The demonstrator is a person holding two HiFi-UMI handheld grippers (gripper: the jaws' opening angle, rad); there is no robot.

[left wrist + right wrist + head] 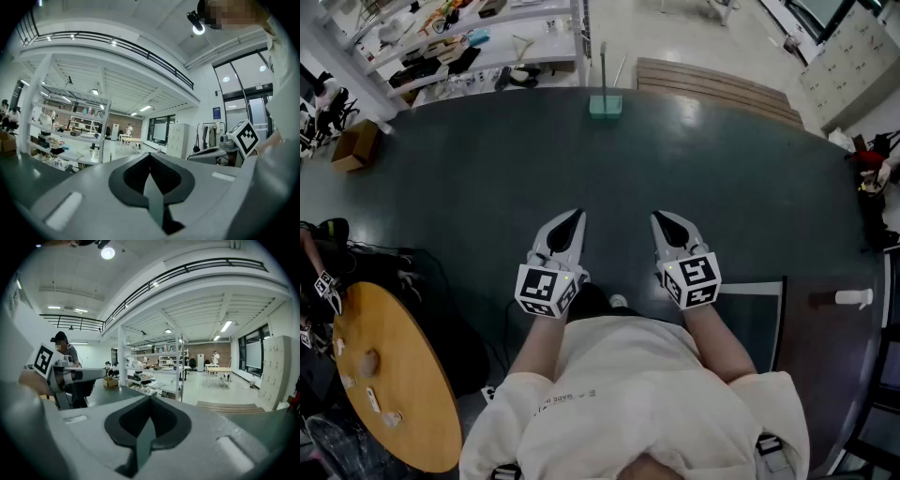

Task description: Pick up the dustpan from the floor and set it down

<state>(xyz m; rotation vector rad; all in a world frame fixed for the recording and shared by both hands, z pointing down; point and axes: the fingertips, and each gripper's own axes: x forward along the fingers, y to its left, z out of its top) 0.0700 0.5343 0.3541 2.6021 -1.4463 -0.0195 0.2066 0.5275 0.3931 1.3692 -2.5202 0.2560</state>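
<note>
step in hand: approach, grasp not started. left tool (573, 217) and right tool (662, 217) both closed together, empty. dustpan (605, 104) stands at the far edge of the dark floor (469, 187), well apart. next, likely: walk over, open a tool, take its upright handle.

Dark floor (469, 187) open straight ahead up to dustpan (605, 105) at far edge; round table (403, 394) close at left; shelves (487, 37) beyond.
</note>
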